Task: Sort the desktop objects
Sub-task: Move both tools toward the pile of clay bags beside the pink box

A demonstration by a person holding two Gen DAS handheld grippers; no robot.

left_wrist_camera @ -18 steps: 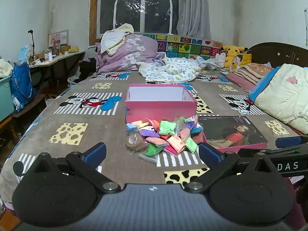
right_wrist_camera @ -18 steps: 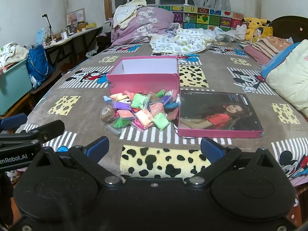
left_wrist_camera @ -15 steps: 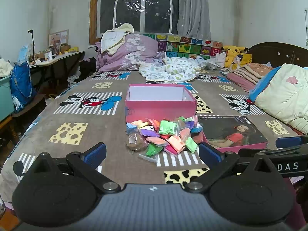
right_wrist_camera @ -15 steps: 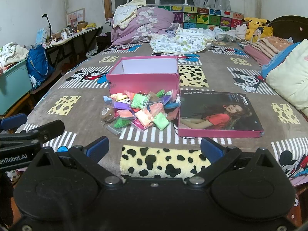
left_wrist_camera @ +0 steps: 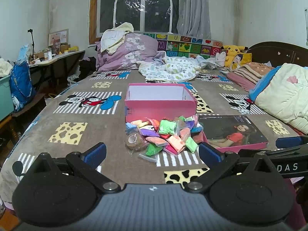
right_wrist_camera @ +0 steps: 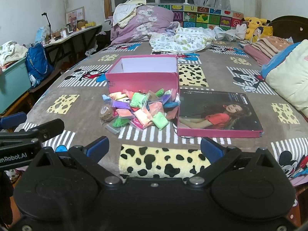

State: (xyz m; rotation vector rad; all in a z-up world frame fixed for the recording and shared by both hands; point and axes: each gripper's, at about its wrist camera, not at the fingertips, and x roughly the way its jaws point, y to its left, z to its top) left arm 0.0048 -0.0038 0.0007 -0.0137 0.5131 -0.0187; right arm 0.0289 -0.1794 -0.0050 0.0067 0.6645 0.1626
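Note:
An open pink box [left_wrist_camera: 160, 105] [right_wrist_camera: 142, 80] with a white inside stands mid-bed. In front of it lies a pile of small colourful clay bags [left_wrist_camera: 165, 134] [right_wrist_camera: 140, 109], with a brown tape roll [left_wrist_camera: 134, 141] [right_wrist_camera: 105, 113] at its left. The box lid with a woman's picture [left_wrist_camera: 233, 132] [right_wrist_camera: 217, 113] lies flat to the right of the pile. My left gripper [left_wrist_camera: 152, 152] is open and empty, short of the pile. My right gripper [right_wrist_camera: 154, 148] is open and empty, nearer the bed's front edge, beside the left one.
The bed has a brown cartoon blanket [left_wrist_camera: 77, 115]. Pillows and quilts [left_wrist_camera: 284, 94] line the right side, with bedding heaped at the back [left_wrist_camera: 127, 53]. A desk [left_wrist_camera: 57, 57] and a blue bag [left_wrist_camera: 19, 84] stand off the left edge.

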